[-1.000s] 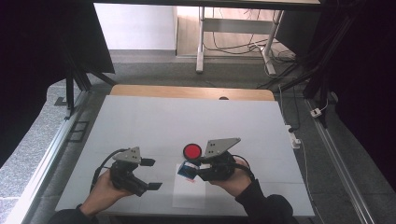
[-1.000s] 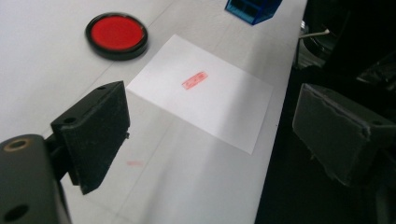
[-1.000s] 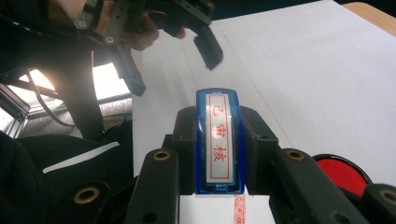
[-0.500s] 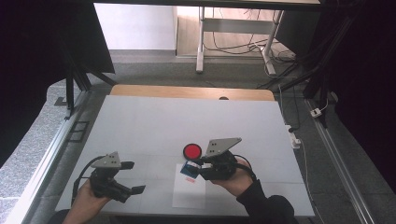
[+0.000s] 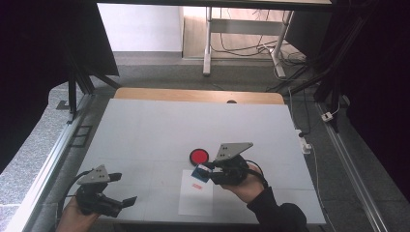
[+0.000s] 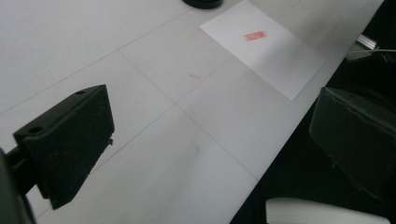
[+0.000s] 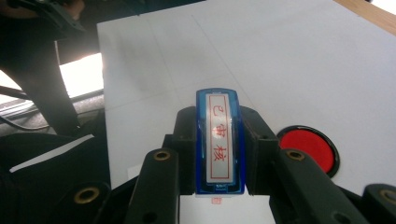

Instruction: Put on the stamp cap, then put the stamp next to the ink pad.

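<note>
Left tongs (image 5: 126,202) beside table's (image 5: 145,125) near edge

A white table (image 5: 159,125) with a wooden far edge (image 5: 193,95) is seen on grey speckled floor (image 5: 34,145). Black curtains (image 5: 29,58) hang at both sides. Beyond, a metal-legged desk (image 5: 209,48) is lit brightly, with cables (image 5: 241,46) beneath.

each hand carries a black gripper, and each gripper has a grey three-cornered plate on top. the left gripper (image 5: 104,195) trails a black cable in a loop beside the plate; its jaws are thick black blocks with small round holes. the right gripper (image 5: 212,171) shows brass-coloured screw heads beside its jaws. the right arm wears a black sleeve (image 5: 278,215).
</note>
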Available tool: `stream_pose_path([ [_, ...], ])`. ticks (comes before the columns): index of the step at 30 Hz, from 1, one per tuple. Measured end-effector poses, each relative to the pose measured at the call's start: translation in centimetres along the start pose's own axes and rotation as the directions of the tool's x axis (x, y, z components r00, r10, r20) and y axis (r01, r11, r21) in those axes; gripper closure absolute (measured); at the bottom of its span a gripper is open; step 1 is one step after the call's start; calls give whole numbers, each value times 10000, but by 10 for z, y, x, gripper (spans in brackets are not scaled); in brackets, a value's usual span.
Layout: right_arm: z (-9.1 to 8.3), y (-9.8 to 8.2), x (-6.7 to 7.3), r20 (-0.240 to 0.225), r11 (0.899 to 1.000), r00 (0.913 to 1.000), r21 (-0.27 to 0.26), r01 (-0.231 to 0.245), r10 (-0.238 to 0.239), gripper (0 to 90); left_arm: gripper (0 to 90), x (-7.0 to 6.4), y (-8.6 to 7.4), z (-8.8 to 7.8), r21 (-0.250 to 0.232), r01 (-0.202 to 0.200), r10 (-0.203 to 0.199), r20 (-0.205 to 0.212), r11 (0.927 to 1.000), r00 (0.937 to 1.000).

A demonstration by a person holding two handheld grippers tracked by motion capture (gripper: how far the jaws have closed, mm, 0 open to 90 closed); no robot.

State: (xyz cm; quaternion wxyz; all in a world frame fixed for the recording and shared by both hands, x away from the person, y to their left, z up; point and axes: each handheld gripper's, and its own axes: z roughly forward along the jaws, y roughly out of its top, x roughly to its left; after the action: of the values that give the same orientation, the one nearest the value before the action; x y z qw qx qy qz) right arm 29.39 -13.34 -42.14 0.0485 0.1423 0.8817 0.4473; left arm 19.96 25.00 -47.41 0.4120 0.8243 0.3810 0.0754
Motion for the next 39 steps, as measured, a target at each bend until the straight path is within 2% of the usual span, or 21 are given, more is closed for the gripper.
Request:
stream_pose_path([
  [3,-2,-2,-2,190,9999,9998,19,-107,107,711,1,0,-4,-3,104,14,-11,-287,9999,9996],
  [8,-5,-6,-6,440,9997,9987,54,-244,241,710,1,1,-8,-5,33,204,-203,-296,9998,9994],
  [21,-13,-15,-15,990,9985,9940,213,-499,476,710,0,2,-8,-6,11,245,-244,-352,9997,9991],
  [31,-19,-23,-22,1394,9960,9867,176,-871,838,710,2,1,-8,-5,76,131,-128,-345,9999,9993],
  [39,-25,-30,-29,1882,9939,9768,235,-1082,1019,710,7,0,-8,-4,122,109,-104,-336,9999,9994],
])
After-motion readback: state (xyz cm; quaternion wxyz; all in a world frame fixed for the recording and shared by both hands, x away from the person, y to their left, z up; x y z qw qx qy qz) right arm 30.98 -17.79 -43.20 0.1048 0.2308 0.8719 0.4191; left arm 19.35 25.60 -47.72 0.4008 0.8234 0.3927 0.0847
